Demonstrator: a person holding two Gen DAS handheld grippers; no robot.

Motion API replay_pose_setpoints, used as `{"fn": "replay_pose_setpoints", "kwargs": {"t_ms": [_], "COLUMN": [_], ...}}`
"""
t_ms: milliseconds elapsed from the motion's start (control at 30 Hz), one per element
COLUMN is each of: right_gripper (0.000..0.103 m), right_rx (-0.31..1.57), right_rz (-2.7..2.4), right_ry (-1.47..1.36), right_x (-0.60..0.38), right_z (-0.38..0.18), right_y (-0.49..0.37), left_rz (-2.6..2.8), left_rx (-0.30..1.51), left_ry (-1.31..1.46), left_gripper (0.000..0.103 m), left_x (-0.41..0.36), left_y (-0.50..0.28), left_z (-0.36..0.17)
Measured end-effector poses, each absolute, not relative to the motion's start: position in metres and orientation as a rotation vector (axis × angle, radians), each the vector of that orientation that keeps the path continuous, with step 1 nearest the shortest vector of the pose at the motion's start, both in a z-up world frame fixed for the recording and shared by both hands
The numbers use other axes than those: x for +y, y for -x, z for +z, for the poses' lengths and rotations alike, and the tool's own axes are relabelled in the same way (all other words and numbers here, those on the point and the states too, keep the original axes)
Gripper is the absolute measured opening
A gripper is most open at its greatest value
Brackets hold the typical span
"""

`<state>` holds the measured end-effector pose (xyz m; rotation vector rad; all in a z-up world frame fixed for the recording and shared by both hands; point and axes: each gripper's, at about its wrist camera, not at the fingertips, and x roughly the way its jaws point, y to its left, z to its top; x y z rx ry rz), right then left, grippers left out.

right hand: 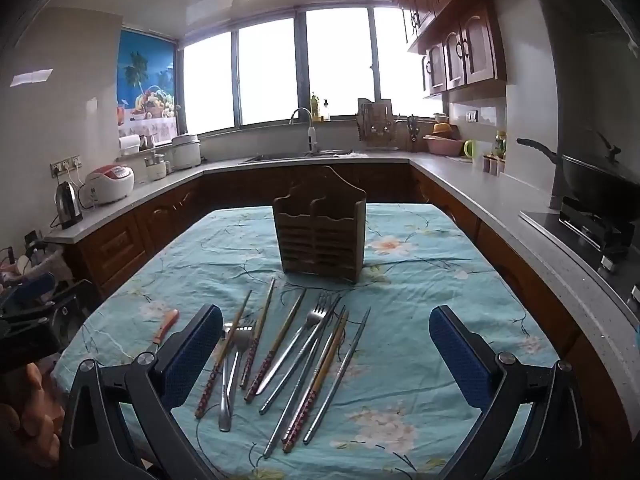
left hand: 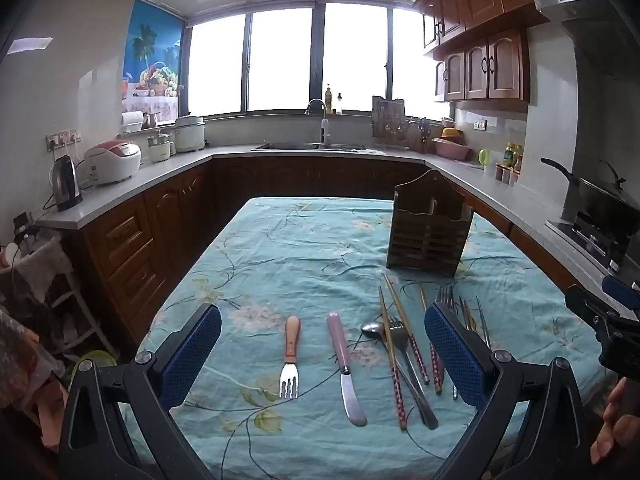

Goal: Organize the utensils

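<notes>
On the floral tablecloth (right hand: pixel 420 264) (kitchen counters around): scattered utensils (right hand: pixel 296 356), wooden holder (right hand: pixel 320 236), both grippers' fingers (left hand: pixel 192 356) wide apart, empty.

The tablecloth (left hand: pixel 280 248) was turquoise with pale flowers; the knife (left hand: pixel 345 364) handle pink, the chopsticks (right hand: pixel 260 372) red-patterned, the utensil holder (right hand: pixel 320 232) brown wood.

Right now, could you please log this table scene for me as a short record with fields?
surface: table with a blue floral cloth
holder: wooden utensil holder, upright, no utensils seen in it
loose items: wooden-handled fork, pink-handled knife, spoon, chopsticks, metal fork
left tongs: open, holding nothing
right tongs: open, holding nothing
</notes>
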<state>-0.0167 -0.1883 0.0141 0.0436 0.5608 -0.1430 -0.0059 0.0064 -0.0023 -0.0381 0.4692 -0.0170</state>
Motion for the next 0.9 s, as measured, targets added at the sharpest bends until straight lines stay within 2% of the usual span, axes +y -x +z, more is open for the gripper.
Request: {"fn": "replay_pose_setpoints", "kwargs": {"t_ms": [900], "right_gripper": [0.103], "right_rx": [0.523], "right_rz": [-0.147], "right_ry": [-0.047], "right_x": [-0.1885], "right_z": [0.0225], "right_y": [0.0213], "left_rz": [0.002], "left_rx": [0.439], "left_ry": [0.027], "left_gripper": [0.102], "left_x": [0.0050], "left_y": [0.0093], "left_z": [-0.0004]}}
